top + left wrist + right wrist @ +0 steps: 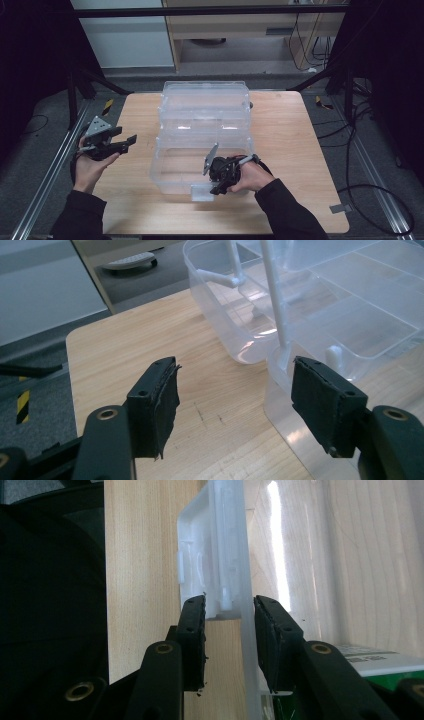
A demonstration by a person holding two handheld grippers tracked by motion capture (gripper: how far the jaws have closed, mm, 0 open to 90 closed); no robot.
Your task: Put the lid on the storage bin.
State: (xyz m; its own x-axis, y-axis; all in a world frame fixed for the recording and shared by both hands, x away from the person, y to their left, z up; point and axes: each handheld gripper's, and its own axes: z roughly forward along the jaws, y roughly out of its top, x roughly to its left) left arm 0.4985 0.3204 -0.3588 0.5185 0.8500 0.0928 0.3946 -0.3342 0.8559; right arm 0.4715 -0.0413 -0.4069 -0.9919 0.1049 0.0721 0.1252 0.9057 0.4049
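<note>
Clear box [202,132] set mid-counter [295,150], lid raised at the far side, right tool [216,186] clenched on the box's front wall beside the latch [212,555], left tool [131,141] held released, nothing between its jaws, left of the box.

Right gripper [218,187] at clear box [200,125] near wall, by its latch [202,192] — left gripper [122,141] apart, open, left of box.

The left gripper [127,141] hangs left of the clear box [202,135], apart from it, jaws spread wide with nothing between. The right gripper [214,189] sits at the box's near wall, jaws standing on either side of its front latch [215,575], wrist bent inward.
</note>
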